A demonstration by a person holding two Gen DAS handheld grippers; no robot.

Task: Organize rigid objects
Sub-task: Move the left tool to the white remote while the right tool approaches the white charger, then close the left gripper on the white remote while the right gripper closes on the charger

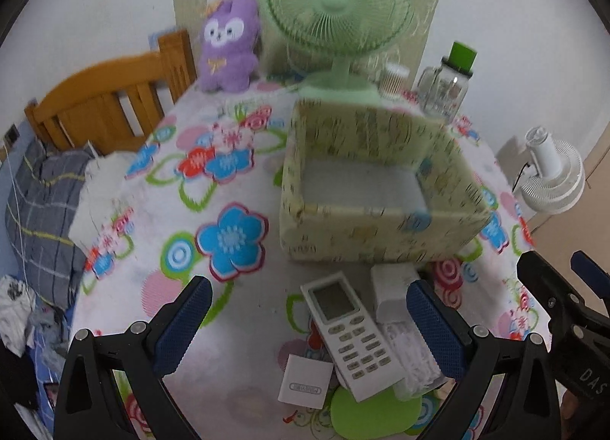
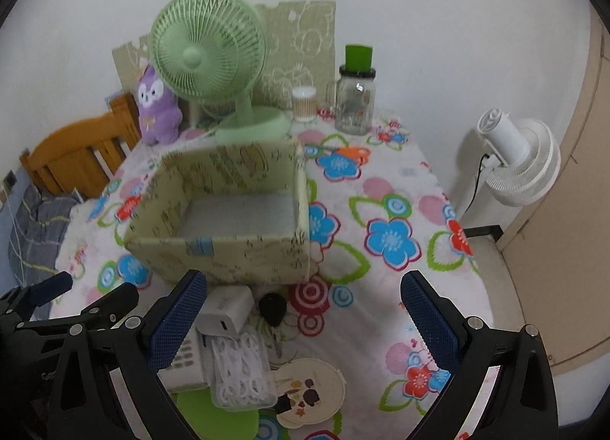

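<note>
Both tongs, left (image 1: 309,321) and right (image 2: 305,320), gape empty; one remote (image 1: 352,337), one box (image 1: 381,226)

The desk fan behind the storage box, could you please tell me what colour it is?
Pale green all over; the desk fan shows best in the right wrist view.

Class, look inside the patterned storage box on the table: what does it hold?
The storage box shows only a bare pale floor; nothing lies on the visible part. Its near wall hides the floor's front strip in both views.
</note>
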